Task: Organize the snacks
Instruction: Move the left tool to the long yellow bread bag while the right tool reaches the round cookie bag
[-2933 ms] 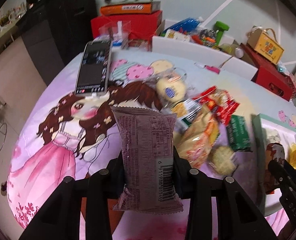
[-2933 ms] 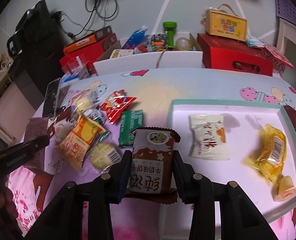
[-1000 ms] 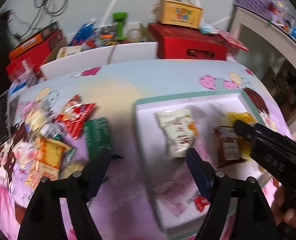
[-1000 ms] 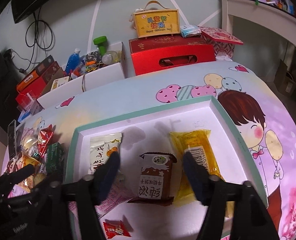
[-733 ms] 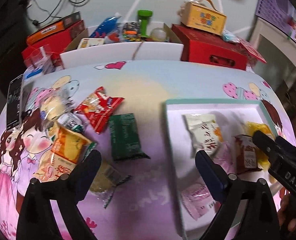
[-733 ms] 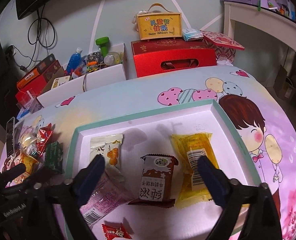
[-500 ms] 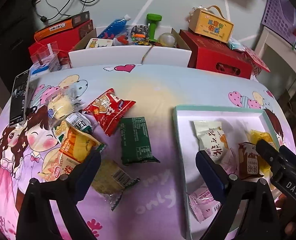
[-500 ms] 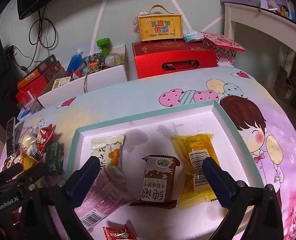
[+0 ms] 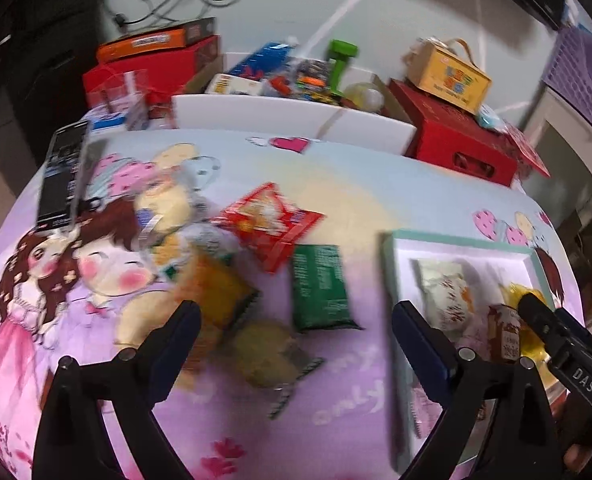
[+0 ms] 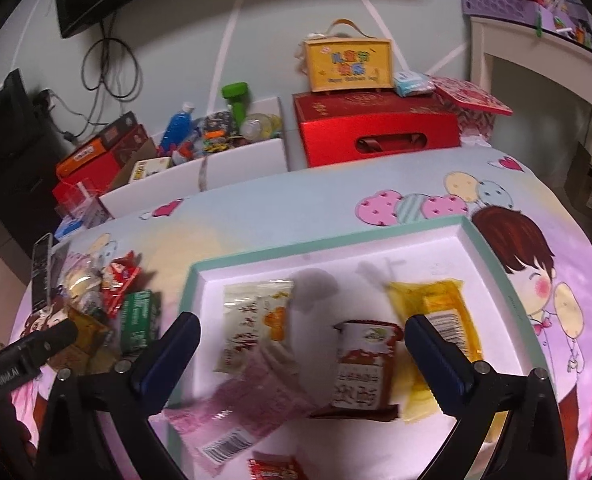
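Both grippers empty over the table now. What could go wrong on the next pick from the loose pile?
1. The loose snacks overlap: the orange packet lies against the round biscuit pack, so the open left gripper may catch two at once.
2. The phone lies at the pile's far edge and could get nudged.
3. The tray is filling; the pink packet overlaps the white one, and its end seems to overhang the near rim, so it may slide off.
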Tool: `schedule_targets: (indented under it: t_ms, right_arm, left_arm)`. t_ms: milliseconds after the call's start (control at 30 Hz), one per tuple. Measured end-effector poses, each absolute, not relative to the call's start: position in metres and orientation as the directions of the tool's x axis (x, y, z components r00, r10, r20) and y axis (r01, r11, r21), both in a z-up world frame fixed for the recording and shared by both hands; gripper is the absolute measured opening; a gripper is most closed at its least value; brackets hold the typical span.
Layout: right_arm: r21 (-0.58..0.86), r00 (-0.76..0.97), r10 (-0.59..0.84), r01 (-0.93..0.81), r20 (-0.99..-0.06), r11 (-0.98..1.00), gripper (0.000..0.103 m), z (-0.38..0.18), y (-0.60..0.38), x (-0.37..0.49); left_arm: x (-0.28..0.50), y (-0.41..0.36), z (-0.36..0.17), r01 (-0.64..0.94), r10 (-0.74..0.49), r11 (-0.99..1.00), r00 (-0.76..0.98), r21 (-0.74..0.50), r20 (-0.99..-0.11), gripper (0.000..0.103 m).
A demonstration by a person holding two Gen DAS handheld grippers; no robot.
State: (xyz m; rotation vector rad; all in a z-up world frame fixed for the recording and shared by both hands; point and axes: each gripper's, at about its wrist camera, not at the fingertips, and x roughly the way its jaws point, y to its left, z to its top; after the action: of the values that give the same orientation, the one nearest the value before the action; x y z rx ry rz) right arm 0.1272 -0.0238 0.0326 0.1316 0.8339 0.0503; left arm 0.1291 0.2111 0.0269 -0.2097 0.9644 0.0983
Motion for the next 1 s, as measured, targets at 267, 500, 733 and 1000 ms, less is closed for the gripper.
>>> schedule_targets:
  t_ms: [267, 500, 733, 1000]
  right_arm:
    - [0.139, 0.665, 0.181, -0.117, -0.725, 0.983, 0.103, 0.033, 0.029, 0.124]
    - [0.116, 0.627, 0.274, -0.282, -0.729, 0.952, 0.103, 0.024, 0.091, 0.114]
    - [0.089, 0.553, 0.3, -0.375, -0.777, 0.923, 0.098, -0.003, 0.133, 0.11]
    - [0.06, 0.5, 0.29, -0.424, -0.816, 0.903, 0.091, -0.031, 0.157, 0.114]
  left_arm:
    - [0.107, 0.285, 0.022, -0.349, 0.068, 0.925, 0.538, -0.148, -0.84, 0.096]
    - [0.095, 0.316, 0.014, -0.416, 0.077, 0.893, 0.52, -0.173, -0.851, 0.096]
    - [0.108, 0.307, 0.005, -0.345, 0.007, 0.917, 0.52, -0.202, -0.854, 0.096]
    - [0.129, 0.3, -0.022, -0.3, -0.062, 0.926, 0.484, -0.231, -0.873, 0.096]
